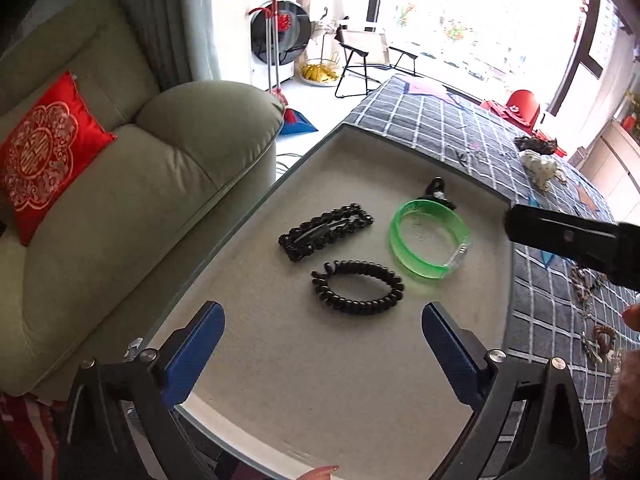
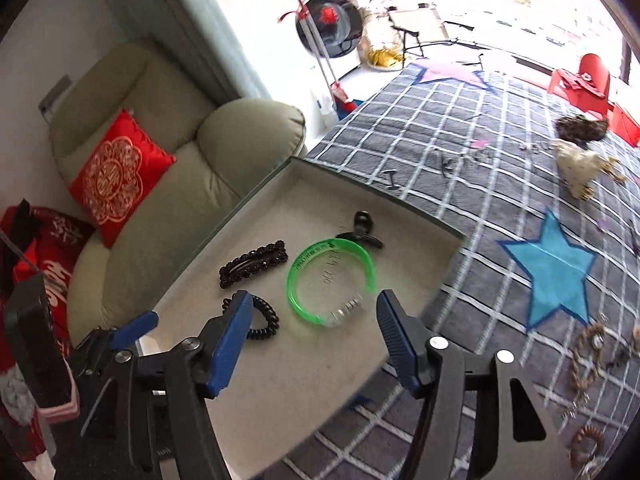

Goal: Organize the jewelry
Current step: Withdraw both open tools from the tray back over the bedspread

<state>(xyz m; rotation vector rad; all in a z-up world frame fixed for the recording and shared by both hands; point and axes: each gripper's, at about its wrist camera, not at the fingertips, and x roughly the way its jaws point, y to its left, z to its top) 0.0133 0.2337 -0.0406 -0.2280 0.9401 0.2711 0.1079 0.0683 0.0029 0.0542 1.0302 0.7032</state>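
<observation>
tray (image 1: 460, 360): 1, on the checked cloth (image 1: 440, 120)
in tray: 4 pieces, far half
- black beaded clip (image 1: 326, 230): 1
- coil tie (image 1: 357, 287): 1
- green bangle (image 1: 429, 236): 1
- claw clip (image 1: 438, 191): 1, touching bangle
left gripper (image 1: 323, 334): jaws apart, empty
right gripper (image 2: 314, 316): jaws apart, empty, over bangle

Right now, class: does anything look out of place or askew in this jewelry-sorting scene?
Yes. Four pieces lie in the tray, but a white hair claw and brown bracelets are still scattered over the checked cloth beside it. The small black claw clip leans on the green bangle.

Both wrist views above shared tray (image 1: 280, 360).
</observation>
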